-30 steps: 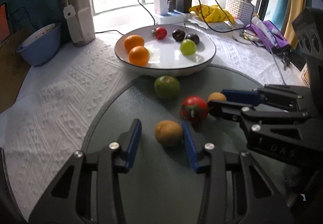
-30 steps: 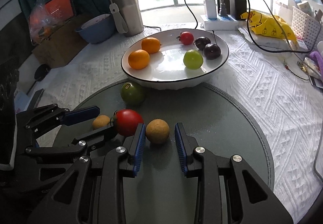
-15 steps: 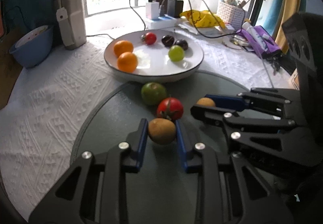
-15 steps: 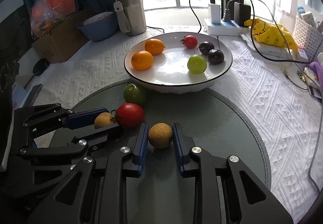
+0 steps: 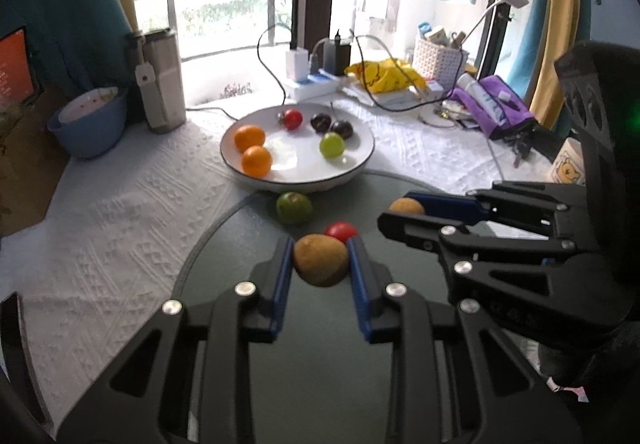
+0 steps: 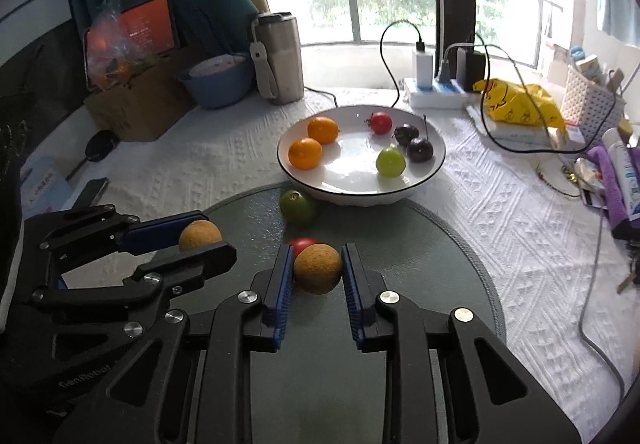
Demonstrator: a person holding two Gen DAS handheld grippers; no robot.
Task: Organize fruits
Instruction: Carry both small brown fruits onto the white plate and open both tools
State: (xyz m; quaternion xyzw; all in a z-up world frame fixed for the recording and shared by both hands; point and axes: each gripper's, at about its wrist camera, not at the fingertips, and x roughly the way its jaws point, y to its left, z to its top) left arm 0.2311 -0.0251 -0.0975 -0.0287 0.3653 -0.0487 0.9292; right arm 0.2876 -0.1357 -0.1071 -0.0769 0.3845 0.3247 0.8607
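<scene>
The two brown fruits look small, round, light and firm-skinned, likely to roll or squirt out unless pinched across the widest part. The left gripper [image 5: 320, 258] has its fingers closed on one brown fruit [image 5: 320, 259], and the right gripper [image 6: 316, 268] grips the other brown fruit [image 6: 318, 268], both above the dark mat [image 6: 420, 244] near the white plate [image 6: 434, 168].
</scene>
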